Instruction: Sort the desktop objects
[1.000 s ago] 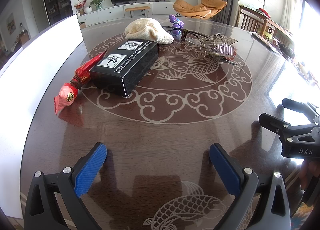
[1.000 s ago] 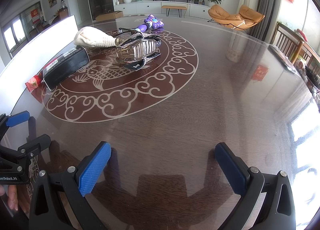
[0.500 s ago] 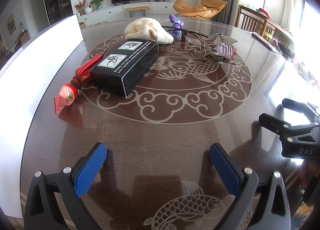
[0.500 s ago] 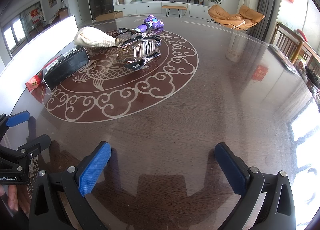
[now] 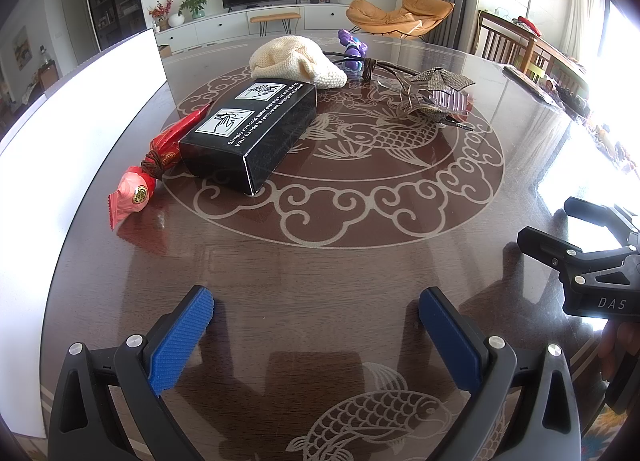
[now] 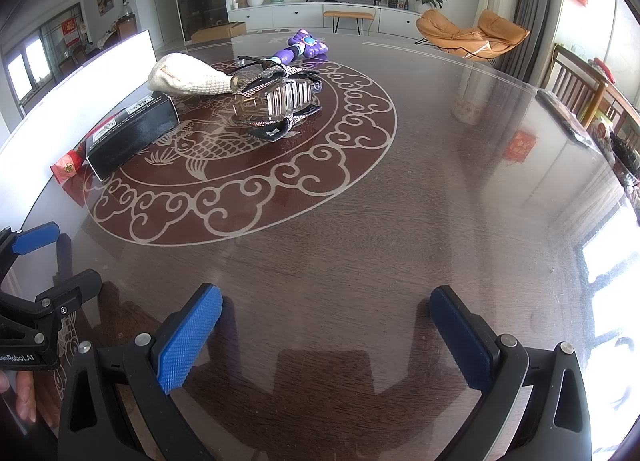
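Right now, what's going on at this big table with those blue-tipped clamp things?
A person holds two hand-held grippers over the dark patterned glass-topped table, about to sort the things on it. The left gripper and right gripper are both open and empty. Ahead lie a black printed box, a red wrapped candy, a cream knitted hat, a sparkly clear-heeled shoe and a purple toy, none of them being touched.

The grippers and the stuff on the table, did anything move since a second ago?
No, nothing visibly moved. The left gripper and right gripper stay open and empty above the table, and the black box, red candy and knitted hat lie where they were.
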Motion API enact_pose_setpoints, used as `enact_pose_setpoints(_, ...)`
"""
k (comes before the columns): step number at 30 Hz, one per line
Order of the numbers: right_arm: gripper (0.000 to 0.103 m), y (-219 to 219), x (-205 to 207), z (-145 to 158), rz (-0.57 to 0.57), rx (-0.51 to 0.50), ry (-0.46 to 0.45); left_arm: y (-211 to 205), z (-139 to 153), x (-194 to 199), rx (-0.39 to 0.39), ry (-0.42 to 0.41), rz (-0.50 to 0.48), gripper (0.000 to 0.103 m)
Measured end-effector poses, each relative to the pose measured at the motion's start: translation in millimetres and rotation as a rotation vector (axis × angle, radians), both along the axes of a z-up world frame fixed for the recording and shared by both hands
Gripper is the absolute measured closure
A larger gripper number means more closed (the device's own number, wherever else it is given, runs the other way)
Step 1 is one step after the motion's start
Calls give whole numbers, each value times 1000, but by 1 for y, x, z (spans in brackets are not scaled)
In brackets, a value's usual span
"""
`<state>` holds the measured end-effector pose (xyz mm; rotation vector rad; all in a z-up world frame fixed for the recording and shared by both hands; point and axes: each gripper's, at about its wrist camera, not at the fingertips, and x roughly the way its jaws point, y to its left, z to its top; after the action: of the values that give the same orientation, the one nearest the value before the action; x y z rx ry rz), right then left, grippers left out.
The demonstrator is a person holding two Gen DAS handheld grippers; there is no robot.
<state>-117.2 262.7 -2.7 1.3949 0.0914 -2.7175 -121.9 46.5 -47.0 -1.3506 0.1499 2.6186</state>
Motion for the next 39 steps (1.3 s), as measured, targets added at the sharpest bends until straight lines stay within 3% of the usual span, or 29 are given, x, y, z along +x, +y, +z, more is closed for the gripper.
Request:
enact_pose_setpoints(10, 0, 0, 0, 0, 0, 0, 0, -2, 1, 2, -15, 5, 16, 0)
enact_pose_setpoints(14, 0, 0, 0, 0, 0, 0, 0, -17, 24, 15, -53, 156, 97, 0)
enact_pose_setpoints(18, 0, 0, 0, 0, 0, 0, 0, -38, 36, 13, -54, 211, 211, 0)
enact_pose_setpoints(21, 0, 0, 0, 0, 0, 0, 0, -65, 52, -1, -4, 260, 285, 0)
enact_pose_setpoints(29, 0, 0, 0, 0, 0, 0, 0, -124, 59, -95, 163, 117, 339, 0)
enact_pose_setpoints(36, 0, 0, 0, 0, -1, 0, 0, -101, 21, -137, -35, 73, 247, 1)
enact_pose_setpoints(39, 0, 0, 0, 0, -1, 0, 0, -110, 13, -141, 43, 54, 229, 1)
